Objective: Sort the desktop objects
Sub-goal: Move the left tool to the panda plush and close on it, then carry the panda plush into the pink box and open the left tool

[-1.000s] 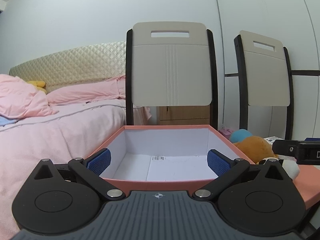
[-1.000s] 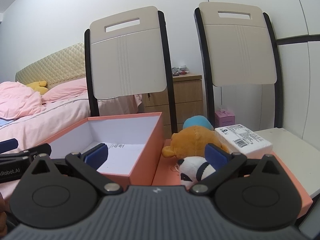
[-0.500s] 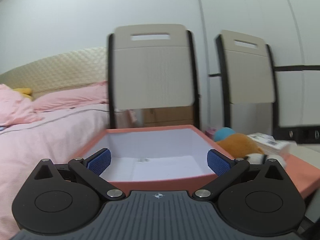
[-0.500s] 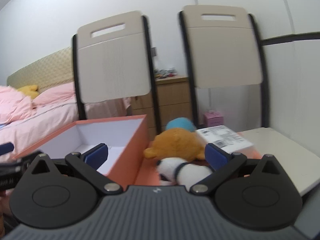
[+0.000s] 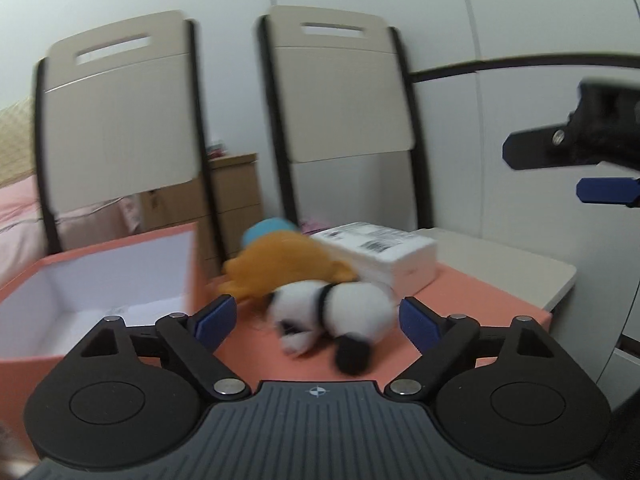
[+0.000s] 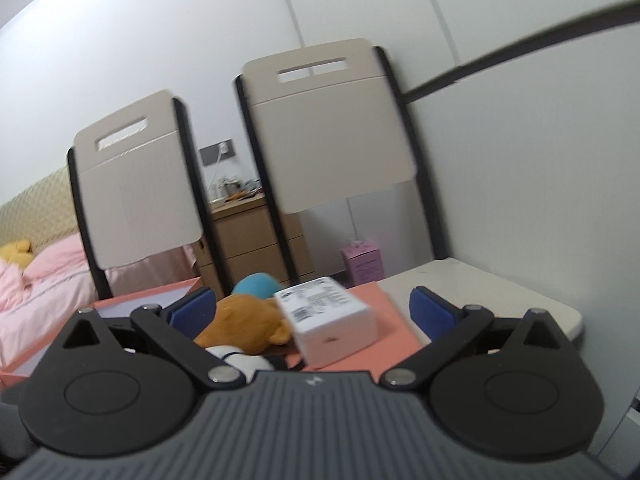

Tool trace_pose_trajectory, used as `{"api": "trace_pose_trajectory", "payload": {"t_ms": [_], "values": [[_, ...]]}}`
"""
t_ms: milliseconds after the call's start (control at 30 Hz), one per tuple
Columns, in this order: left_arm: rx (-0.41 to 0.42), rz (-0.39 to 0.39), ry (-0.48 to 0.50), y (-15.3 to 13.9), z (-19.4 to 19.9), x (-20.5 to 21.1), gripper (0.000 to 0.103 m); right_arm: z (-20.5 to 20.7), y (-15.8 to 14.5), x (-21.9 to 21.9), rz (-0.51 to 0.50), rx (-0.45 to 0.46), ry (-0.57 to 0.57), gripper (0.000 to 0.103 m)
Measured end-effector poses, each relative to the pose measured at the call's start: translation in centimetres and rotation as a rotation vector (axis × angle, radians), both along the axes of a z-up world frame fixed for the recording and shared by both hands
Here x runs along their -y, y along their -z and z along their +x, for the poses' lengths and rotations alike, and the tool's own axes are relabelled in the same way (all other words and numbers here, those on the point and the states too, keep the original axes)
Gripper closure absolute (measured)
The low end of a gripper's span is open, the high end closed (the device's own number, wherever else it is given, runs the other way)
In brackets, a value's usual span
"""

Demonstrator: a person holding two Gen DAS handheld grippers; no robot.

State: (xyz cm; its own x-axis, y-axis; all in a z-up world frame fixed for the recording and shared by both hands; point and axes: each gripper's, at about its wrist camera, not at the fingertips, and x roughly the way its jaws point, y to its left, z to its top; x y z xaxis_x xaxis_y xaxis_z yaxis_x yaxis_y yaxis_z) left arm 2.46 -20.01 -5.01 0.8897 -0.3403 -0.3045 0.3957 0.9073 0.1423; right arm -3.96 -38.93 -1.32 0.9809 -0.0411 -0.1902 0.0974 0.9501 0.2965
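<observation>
An open orange box (image 5: 96, 276) with a white inside stands at the left on an orange lid (image 5: 472, 300). On the lid lie a black-and-white panda plush (image 5: 336, 312), an orange plush (image 5: 280, 264) with a blue plush (image 5: 264, 230) behind it, and a white labelled box (image 5: 384, 256). My left gripper (image 5: 316, 322) is open, with the panda just ahead between its pads. My right gripper (image 6: 312, 312) is open and raised, facing the white box (image 6: 328, 320) and orange plush (image 6: 244, 324). It shows at the left wrist view's upper right (image 5: 568, 168).
Two folding chairs (image 5: 120, 120) (image 5: 344, 92) lean against the wall behind the white table (image 5: 520, 264). A wooden nightstand (image 6: 256, 236) and a pink carton (image 6: 362, 266) stand behind. A pink bed (image 6: 36, 292) lies to the left.
My left gripper swung right from the open box to the panda plush. My right gripper rose and turned right toward the white box. Both stayed open.
</observation>
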Motion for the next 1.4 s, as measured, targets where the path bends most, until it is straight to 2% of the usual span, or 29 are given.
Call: {"api": "trace_pose_trajectory", "payload": {"t_ms": [133,333,400,533,633,867,1100,1267,1400], "values": [[-0.03,0.026,-0.024,1.5,1.7,2.9,0.018,-0.9,0.3,1.9,0.023,0.003,0.013,0.0],[-0.108,0.037,-0.081,3.7,4.2,4.5,0.028,-1.7,0.5,3.6,0.06,0.008,0.002,0.0],[-0.115,0.042,-0.103,3.9,4.6,4.7,0.039,-1.8,0.5,3.7,0.063,0.01,-0.009,0.0],[-0.127,0.042,-0.118,3.6,5.1,4.9,0.047,-1.8,0.5,3.8,0.064,0.01,-0.02,0.0],[-0.129,0.019,-0.123,2.4,4.9,4.5,0.052,-2.0,0.5,4.1,0.076,0.016,-0.019,0.0],[-0.044,-0.024,-0.08,-2.4,1.1,3.1,0.052,-2.3,0.3,3.8,0.085,0.029,-0.026,0.0],[0.013,-0.043,-0.085,-7.7,-1.5,-1.7,0.052,-1.8,-0.1,2.0,0.091,0.046,-0.064,0.0],[0.016,-0.024,-0.145,-10.0,-0.5,-6.9,0.052,-0.9,-0.3,0.4,0.091,0.034,-0.094,0.0],[-0.039,-0.006,-0.259,-10.7,3.7,-11.5,0.052,-0.2,-0.5,-1.2,0.086,0.023,-0.129,0.0]]}}
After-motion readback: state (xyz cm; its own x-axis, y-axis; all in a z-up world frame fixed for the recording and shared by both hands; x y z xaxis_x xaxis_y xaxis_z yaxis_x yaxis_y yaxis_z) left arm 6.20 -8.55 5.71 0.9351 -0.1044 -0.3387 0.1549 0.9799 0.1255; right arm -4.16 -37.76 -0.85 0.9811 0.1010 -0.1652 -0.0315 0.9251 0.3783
